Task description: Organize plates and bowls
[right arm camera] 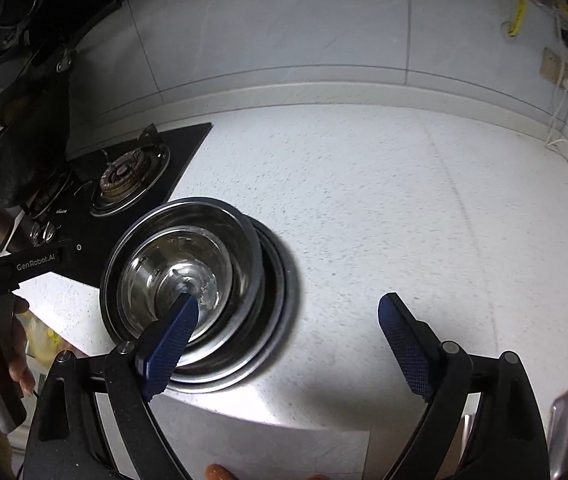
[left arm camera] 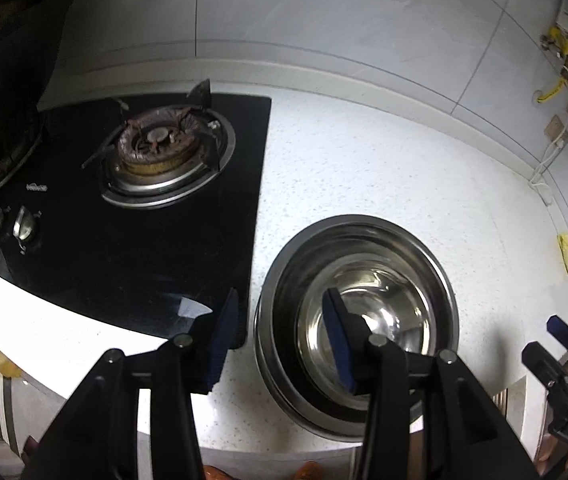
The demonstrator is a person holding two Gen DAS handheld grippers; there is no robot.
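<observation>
Where steel bowls (right arm camera: pixel 188 276) nest, mouths upward, round, no long axis

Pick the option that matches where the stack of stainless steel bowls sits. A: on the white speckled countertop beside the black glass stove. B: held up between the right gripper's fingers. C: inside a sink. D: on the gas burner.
A: the stack of stainless steel bowls rests on the white speckled countertop, just right of the black glass stove, and neither gripper's fingers close on it.
</observation>
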